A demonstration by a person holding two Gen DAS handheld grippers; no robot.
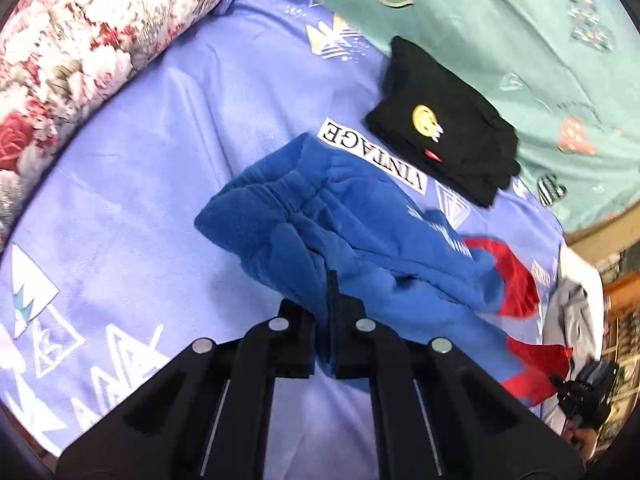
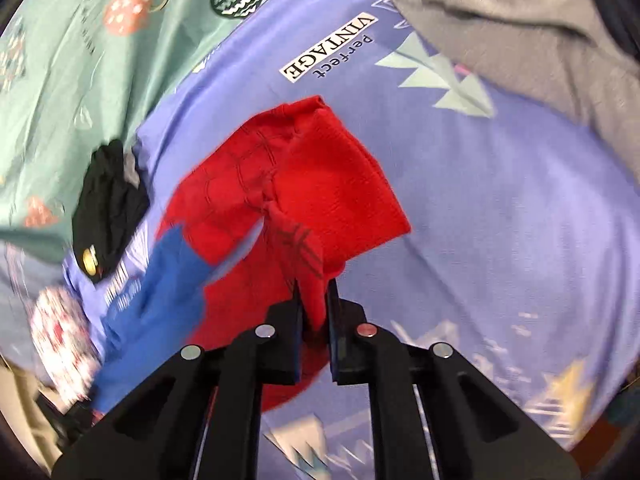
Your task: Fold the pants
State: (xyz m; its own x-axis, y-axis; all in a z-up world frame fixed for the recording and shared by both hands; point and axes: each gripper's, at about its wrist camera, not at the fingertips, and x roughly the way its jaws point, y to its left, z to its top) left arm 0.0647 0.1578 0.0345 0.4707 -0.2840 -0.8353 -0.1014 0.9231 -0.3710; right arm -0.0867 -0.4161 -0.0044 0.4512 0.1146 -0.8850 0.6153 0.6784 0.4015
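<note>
The pants are blue fleece with red lower legs. In the left wrist view the blue waist end hangs bunched above the purple bedsheet, and my left gripper is shut on a fold of it. In the right wrist view the red leg end hangs lifted, and my right gripper is shut on its red fabric. The blue part trails off to the left. The right gripper also shows in the left wrist view at the far right.
A folded black garment with a yellow smiley lies on the sheet beyond the pants. A floral pillow is at the upper left. A teal sheet covers the far side. A grey garment lies at the upper right.
</note>
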